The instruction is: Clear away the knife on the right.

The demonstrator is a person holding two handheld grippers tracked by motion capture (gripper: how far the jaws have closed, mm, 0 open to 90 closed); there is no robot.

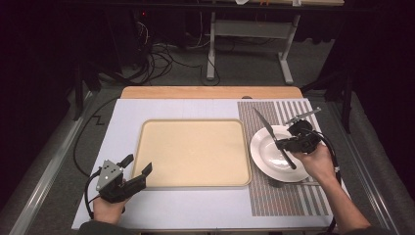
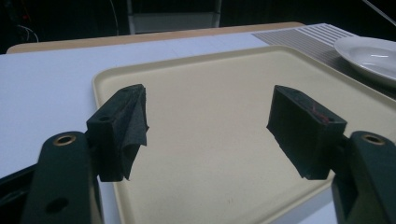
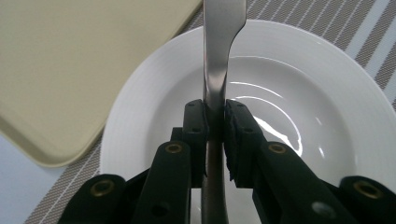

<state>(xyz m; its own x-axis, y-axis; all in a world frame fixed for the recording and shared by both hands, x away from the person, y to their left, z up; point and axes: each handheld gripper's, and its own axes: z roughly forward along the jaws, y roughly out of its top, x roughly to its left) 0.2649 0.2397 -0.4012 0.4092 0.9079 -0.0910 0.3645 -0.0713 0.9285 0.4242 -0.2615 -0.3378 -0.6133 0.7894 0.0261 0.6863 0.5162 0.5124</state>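
A metal table knife (image 1: 273, 136) hangs over the white plate (image 1: 262, 155), its blade pointing up and to the far left. My right gripper (image 1: 283, 143) is shut on the knife (image 3: 219, 56) at its middle, pads pressed on both sides, above the plate (image 3: 327, 93). At the near left of the table my left gripper (image 1: 137, 165) stands open by the corner of the beige tray (image 1: 193, 152). Between its spread jaws lies nothing but bare tray (image 2: 210, 121).
A striped grey placemat (image 1: 288, 196) lies under the plate at the right, on a white board (image 1: 122, 117). Another utensil's end (image 1: 274, 183) peeks out at the plate's near edge. Table legs and cables stand on the dark floor beyond.
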